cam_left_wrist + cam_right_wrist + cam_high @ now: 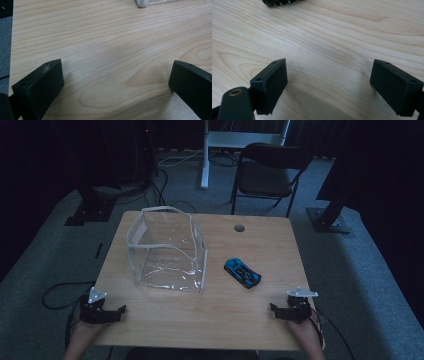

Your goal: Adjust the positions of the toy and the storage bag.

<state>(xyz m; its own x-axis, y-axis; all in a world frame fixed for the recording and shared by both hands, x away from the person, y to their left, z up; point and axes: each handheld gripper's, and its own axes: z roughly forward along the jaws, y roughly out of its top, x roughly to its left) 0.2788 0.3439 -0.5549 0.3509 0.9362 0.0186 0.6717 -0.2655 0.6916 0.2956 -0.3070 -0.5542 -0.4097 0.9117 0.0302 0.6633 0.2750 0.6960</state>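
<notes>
My left gripper (120, 310) and right gripper (273, 308) both gape wide, nothing between them, resting near the table's (200, 330) front corners; the blue toy car (242, 273) lies right of the clear bag (167, 251), its details murky, bare wood between us

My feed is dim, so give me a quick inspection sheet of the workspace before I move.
Surface: wooden table, bare grain between both sets of jaws.
Job's things: clear plastic bag standing left of centre; blue toy car lying to its right, apart from it.
Clutter: nothing seen.
Grippers: left tongs and right tongs open, empty, near the table's front corners.
Cables: black cable on the floor at left.
Surroundings: folding chair behind the table, grey carpet.
</notes>
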